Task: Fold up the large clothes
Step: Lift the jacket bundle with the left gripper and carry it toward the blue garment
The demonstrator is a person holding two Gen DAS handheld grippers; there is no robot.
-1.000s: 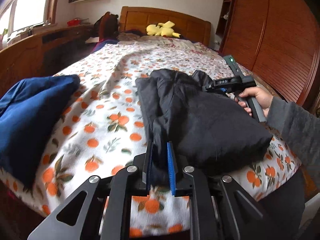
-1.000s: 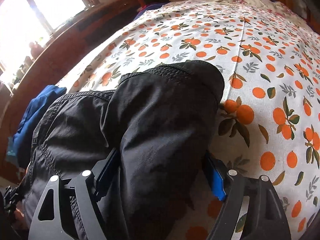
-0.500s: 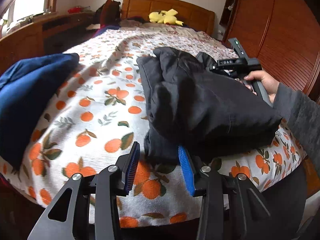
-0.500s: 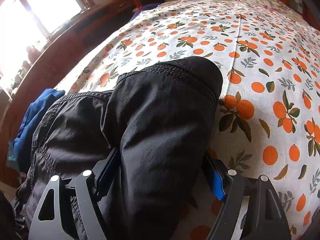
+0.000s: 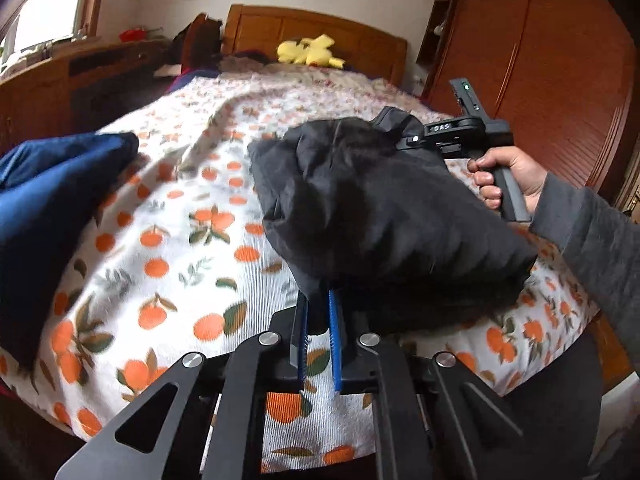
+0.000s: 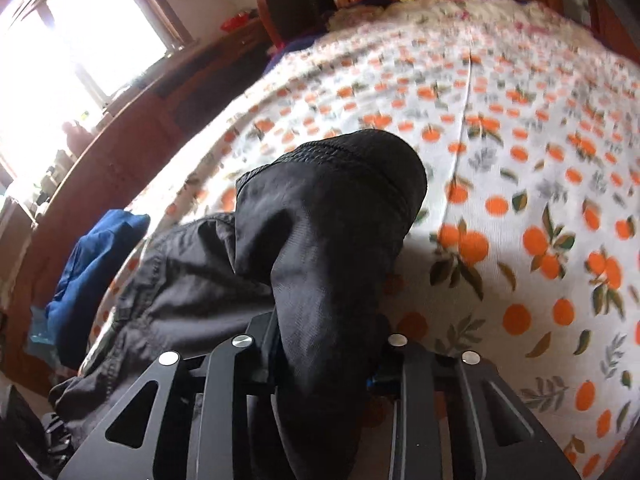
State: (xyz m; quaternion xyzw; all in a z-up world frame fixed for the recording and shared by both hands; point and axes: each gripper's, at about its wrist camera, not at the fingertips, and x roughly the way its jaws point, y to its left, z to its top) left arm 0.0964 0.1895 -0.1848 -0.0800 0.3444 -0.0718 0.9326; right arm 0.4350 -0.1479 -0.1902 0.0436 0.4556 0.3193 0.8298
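A folded black garment (image 5: 384,208) is held up off the orange-print bedsheet (image 5: 180,248) near the foot of the bed. My left gripper (image 5: 318,308) is shut on its near lower corner. My right gripper (image 6: 324,344) is shut on a thick bunch of the same black garment (image 6: 332,216), which drapes over and hides its fingertips. In the left wrist view the right gripper's handle (image 5: 472,136) sits behind the garment's far right side, held by a hand.
A folded blue garment (image 5: 52,208) lies at the bed's left edge. A yellow plush toy (image 5: 308,52) rests by the wooden headboard. A wooden wardrobe (image 5: 540,60) stands on the right; a wooden desk and window on the left.
My left gripper opened, then closed on the garment's near corner. My right gripper closed on the far end. The garment has lifted off the sheet.
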